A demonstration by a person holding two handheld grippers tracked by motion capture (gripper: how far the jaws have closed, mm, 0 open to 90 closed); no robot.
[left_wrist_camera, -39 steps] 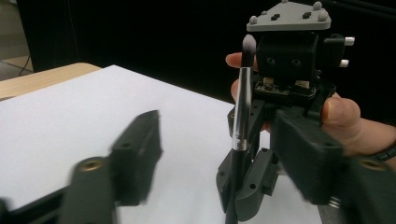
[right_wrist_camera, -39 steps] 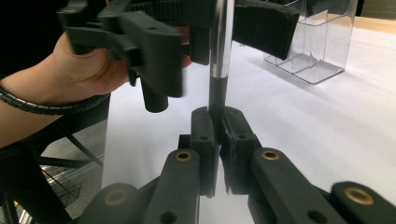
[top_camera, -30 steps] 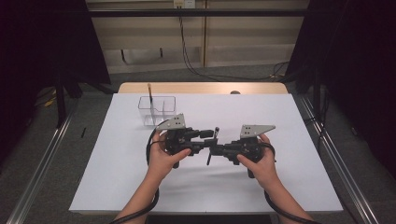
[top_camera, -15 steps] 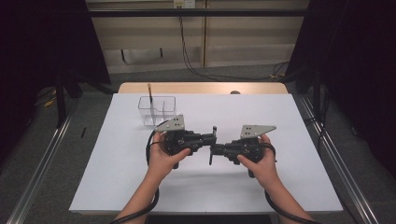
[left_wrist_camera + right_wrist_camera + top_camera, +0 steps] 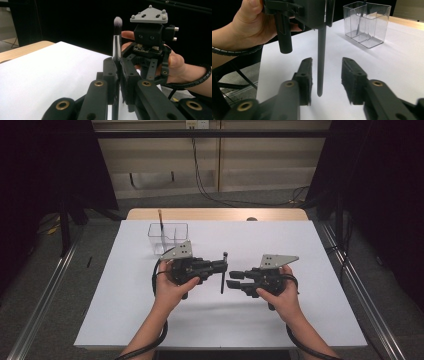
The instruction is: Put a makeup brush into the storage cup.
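The makeup brush (image 5: 117,37) stands upright between my two hands, bristles on top, its dark handle hanging straight down toward the white table (image 5: 125,290). That long axis is near vertical. My left gripper (image 5: 119,75) has its pads clamped hard on the handle just below the ferrule, so the left hand (image 5: 170,287) owns it now. My right gripper (image 5: 325,78) sits just beside it: its jaws have just been opening and now stand apart, the lower end of the handle (image 5: 321,62) between them with a gap on either side, touching neither pad. So the handover reads as done, I'd say. The clear holder (image 5: 167,236), with another tool standing in it, sits beyond my left hand toward the far left of the table, nearer the left than the right hand (image 5: 280,292). I reckon the next carry goes away from me and leftward, brush kept upright.
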